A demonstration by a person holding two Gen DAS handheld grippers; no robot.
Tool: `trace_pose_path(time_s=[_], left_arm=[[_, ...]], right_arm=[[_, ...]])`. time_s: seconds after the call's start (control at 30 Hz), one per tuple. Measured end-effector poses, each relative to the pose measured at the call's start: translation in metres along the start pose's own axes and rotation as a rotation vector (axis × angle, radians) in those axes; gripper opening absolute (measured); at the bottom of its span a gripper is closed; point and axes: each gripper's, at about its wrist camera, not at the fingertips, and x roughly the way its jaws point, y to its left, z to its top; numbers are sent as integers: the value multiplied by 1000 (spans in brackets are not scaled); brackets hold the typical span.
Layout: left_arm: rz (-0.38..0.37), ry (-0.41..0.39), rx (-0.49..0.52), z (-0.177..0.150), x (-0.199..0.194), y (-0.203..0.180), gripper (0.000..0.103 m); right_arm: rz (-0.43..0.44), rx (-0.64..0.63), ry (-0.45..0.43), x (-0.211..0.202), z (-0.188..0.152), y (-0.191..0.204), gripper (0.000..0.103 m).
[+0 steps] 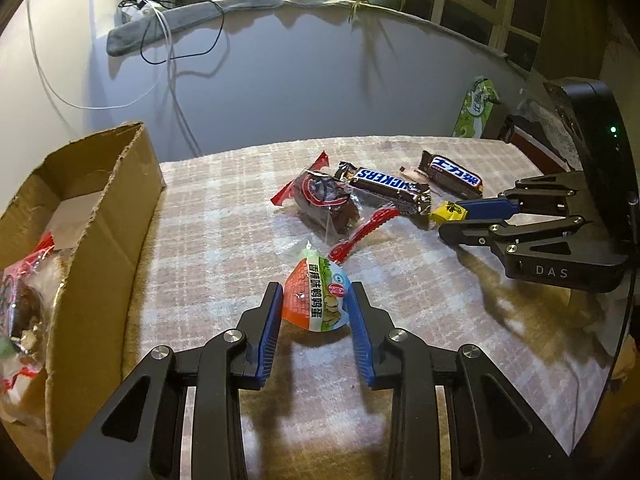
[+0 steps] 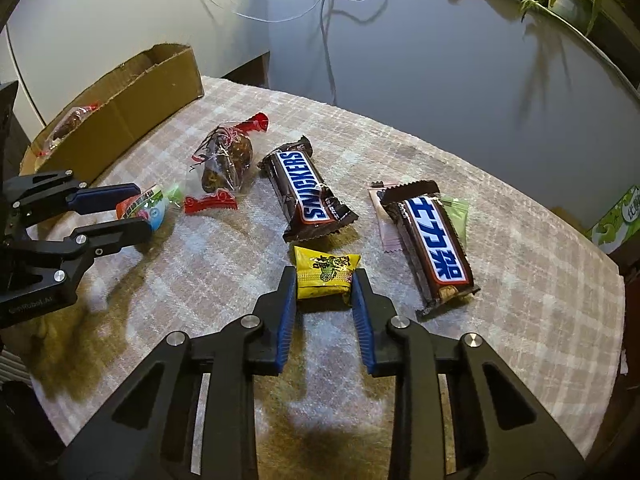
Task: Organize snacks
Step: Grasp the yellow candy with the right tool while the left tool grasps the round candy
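My left gripper (image 1: 314, 298) is shut on a small orange-and-green quail egg packet (image 1: 316, 300), low over the checked tablecloth; it also shows in the right wrist view (image 2: 144, 208). My right gripper (image 2: 324, 286) is shut on a yellow candy packet (image 2: 325, 276), seen in the left wrist view (image 1: 448, 212) too. Between them lie a clear-wrapped brown cake with red ends (image 1: 326, 200), a Snickers bar (image 2: 306, 192) and a second Snickers bar with Chinese lettering (image 2: 434, 240). An open cardboard box (image 1: 104, 208) stands at the left and holds a wrapped snack (image 1: 20, 300).
A pink sachet (image 2: 386, 224) and a green sachet (image 2: 456, 216) lie under the second bar. A green carton (image 1: 478, 108) stands off the table's far right corner. Cables (image 1: 172, 52) hang down the wall behind. The table edge runs along the right (image 2: 616, 280).
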Motion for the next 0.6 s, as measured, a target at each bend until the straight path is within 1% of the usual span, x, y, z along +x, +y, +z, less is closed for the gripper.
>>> trace_pose_path(time_s=[0.23,0.27,0.6], left_arm=[[-14,-23,-19,-3,-14,-1,31],[-15,-27,-20,-3,-17,0,29],[-16,-89,-43,-3,-48,7,29]], right_arm=[[9,18,-38,-19,-4,-1,28],[10,18,-42,-21,-3,0,28],[28,-5,-100,-46,5,20,28]])
